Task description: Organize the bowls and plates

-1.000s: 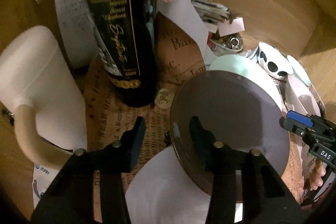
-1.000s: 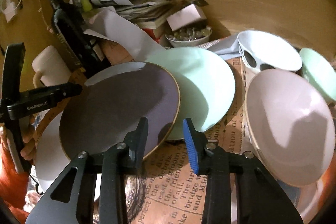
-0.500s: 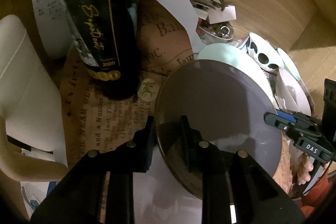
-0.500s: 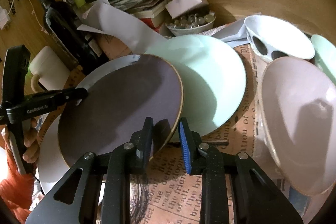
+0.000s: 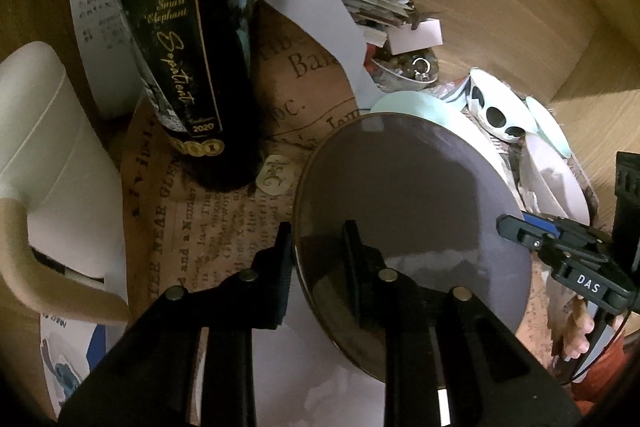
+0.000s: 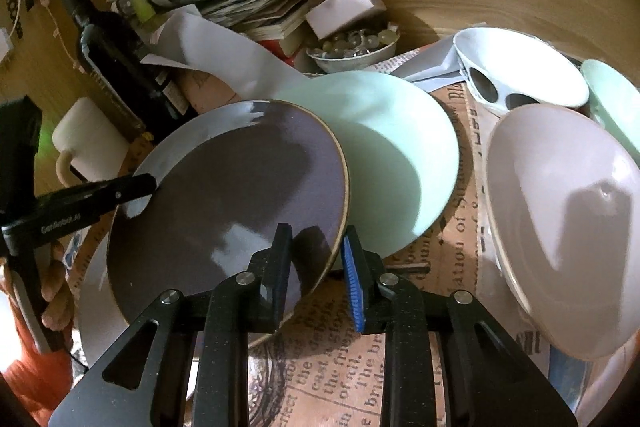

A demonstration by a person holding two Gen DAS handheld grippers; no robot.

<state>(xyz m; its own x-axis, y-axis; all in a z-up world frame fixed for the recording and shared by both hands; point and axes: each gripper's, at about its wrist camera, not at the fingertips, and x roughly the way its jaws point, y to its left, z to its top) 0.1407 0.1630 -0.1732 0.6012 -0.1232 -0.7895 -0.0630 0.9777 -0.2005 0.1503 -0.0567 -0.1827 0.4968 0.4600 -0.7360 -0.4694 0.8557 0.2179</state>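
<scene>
A dark purple plate with a gold rim is held tilted between both grippers. My left gripper is shut on its left rim. My right gripper is shut on its right rim. A mint green plate lies behind it, partly under it. A white plate lies below it. A pinkish bowl, a white bowl with dark spots and a mint bowl stand at the right.
A dark wine bottle and a white mug stand at the left. A stack of papers and a small dish of beads sit against the wooden back wall. Newsprint paper covers the surface.
Both grippers have closed on the purple plate's opposite rims. The plate has risen and tilted a little above the white plate.
</scene>
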